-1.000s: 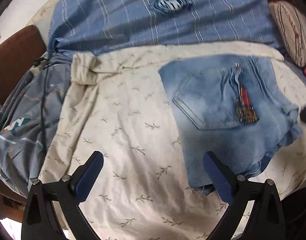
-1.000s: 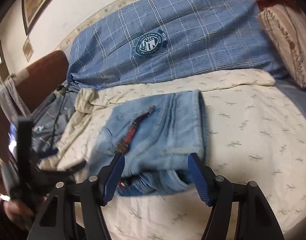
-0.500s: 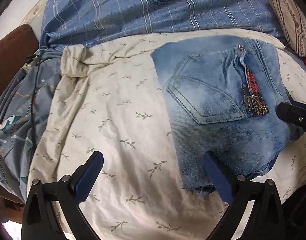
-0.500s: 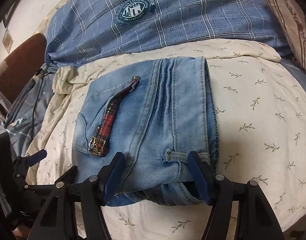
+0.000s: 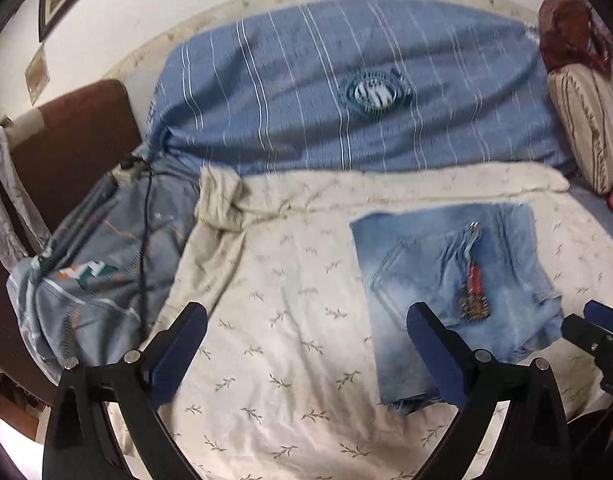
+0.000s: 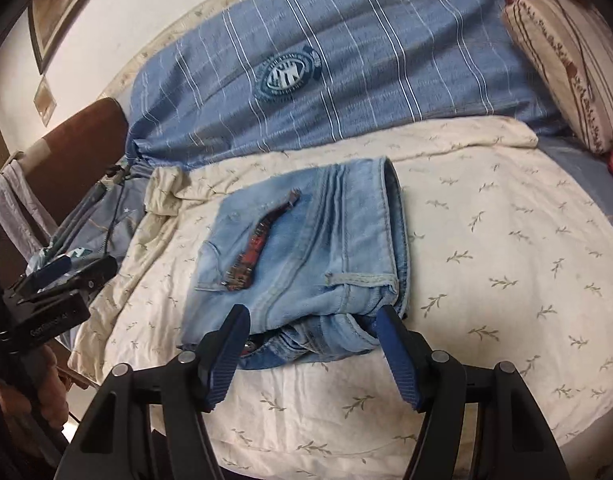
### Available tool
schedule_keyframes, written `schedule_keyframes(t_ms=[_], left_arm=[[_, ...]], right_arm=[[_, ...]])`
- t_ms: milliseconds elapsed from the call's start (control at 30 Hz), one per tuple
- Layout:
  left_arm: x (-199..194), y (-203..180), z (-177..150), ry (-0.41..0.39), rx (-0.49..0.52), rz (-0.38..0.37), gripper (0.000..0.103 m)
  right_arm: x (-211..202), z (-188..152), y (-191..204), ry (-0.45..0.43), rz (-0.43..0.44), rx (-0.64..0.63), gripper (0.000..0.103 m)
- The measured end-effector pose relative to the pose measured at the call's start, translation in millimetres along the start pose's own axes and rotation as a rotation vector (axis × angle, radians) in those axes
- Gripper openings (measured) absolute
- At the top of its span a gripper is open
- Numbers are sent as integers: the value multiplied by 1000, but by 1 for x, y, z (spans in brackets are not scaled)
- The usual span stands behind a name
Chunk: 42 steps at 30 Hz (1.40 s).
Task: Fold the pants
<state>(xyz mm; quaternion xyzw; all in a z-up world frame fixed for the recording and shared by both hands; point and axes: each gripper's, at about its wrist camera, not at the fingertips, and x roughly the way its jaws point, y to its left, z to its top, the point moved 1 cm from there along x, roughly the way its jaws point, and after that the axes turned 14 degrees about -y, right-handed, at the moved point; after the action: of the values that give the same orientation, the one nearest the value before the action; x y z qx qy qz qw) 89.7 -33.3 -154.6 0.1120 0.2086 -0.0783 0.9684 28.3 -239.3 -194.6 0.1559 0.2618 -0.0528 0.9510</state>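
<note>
One folded pair of jeans [image 6: 306, 264], one striped pillow [image 6: 566, 64], two grippers (four blue-padded fingers [image 6: 226, 360]) — one cream sheet [image 6: 486, 272].

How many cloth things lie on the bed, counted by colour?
Light blue: 1, the folded jeans
Blue with white stripes: 1, the striped blanket
Cream with leaf print: 1, the sheet
Beige with brown stripes: 1, the pillow
Grey-blue: 1, the printed cloth
Total: 5

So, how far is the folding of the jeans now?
The light blue jeans already lie as a compact folded bundle on the leaf-print sheet. Nothing is in hand: the right gripper and the left gripper are both open and empty. Apparently little remains, perhaps only tidying the edges.
</note>
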Motion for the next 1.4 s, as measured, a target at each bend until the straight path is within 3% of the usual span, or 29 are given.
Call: schedule_keyframes(t_ms=[567,1100,1400], left_arm=[[-59,21,27,-156,-62,12,100],[-63,36,26,-157,-76,86,100],[-62,41,22,-148,-79,90,100]], right_arm=[[-58,30,52,-212,18,-144,69],[-69,33,64,-279,14,-184,69],[-73,34,72,-292,16,-214,69]])
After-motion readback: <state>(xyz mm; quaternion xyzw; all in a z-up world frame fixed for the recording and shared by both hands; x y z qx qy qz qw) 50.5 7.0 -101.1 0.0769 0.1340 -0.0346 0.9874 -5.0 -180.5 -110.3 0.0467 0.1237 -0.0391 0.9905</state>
